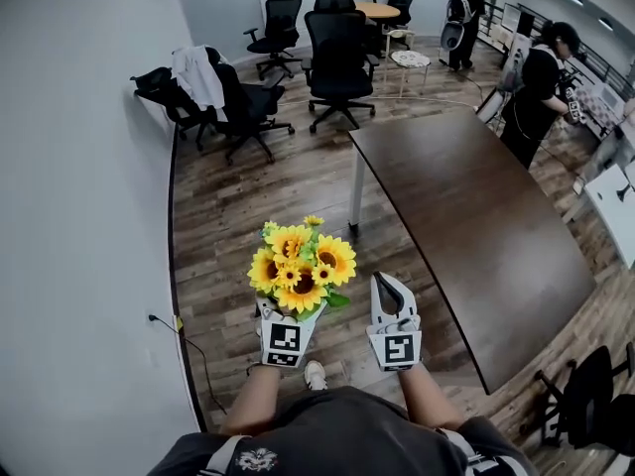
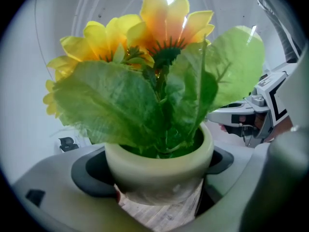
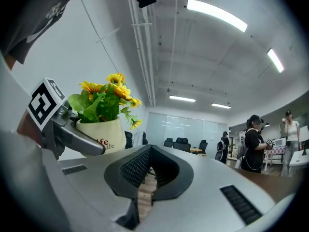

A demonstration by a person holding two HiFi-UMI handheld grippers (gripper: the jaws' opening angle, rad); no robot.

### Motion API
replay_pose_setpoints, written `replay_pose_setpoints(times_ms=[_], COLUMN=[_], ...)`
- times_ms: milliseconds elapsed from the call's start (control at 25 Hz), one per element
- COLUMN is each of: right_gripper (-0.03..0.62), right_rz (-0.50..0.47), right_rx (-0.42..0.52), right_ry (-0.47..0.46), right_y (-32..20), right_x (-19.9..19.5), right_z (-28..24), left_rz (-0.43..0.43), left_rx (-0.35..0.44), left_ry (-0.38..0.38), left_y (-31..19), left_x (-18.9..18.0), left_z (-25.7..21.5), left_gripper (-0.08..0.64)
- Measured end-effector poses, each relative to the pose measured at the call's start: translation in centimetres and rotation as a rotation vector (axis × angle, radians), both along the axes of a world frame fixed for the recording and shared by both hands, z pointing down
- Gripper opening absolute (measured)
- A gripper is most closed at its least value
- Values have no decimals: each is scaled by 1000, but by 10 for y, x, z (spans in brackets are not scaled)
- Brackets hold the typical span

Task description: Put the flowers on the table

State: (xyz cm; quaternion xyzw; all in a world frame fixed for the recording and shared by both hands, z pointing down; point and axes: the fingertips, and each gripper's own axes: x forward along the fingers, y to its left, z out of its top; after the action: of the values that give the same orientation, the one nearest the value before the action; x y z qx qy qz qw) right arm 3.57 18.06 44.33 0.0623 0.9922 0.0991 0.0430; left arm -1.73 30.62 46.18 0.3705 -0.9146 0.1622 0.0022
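Flowers (image 1: pixel 301 264), one bunch of sunflowers in one pale pot (image 2: pixel 159 166), hang above the wooden floor (image 1: pixel 228 226), with the left hand-held gripper (image 1: pixel 290 317) clamped around the pot, short of the one dark table (image 1: pixel 476 216) off to the right. By my reading, the carry across and the setting down are both left to do. The right hand-held gripper (image 1: pixel 393 288), the second of two, grips nothing, its jaws almost together.
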Motion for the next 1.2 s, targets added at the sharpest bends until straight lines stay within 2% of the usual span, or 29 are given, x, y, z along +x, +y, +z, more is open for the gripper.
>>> replay_pose_setpoints(times_ms=[160,320,400,520,680,920,1200], right_gripper=[23,23,23,23,23,23,23], right_rz=[19,49,60,67,96,153,224], right_rx=[29,38,41,52,71,59,22], right_ry=[-1,6,12,18,42,41,32], right_y=[7,34,39,36,38,-3,-81], right_x=[6,-66,-71,-55,-91,-103,-117], right_z=[5,-2,-2,3,2,7,15], left_rz=[27,67,81,95,124,185,245], left_rx=[24,26,30,33,38,35,5], left_ry=[-22,-25,-16,-6,21,42,49], left_y=[0,22,25,21,25,-17,-94], left_x=[2,-74,-81,-67,-109,-126,-148], left_z=[-10,-21,-16,-6,-1,9,16], left_gripper=[535,535,535,535,535,535,535])
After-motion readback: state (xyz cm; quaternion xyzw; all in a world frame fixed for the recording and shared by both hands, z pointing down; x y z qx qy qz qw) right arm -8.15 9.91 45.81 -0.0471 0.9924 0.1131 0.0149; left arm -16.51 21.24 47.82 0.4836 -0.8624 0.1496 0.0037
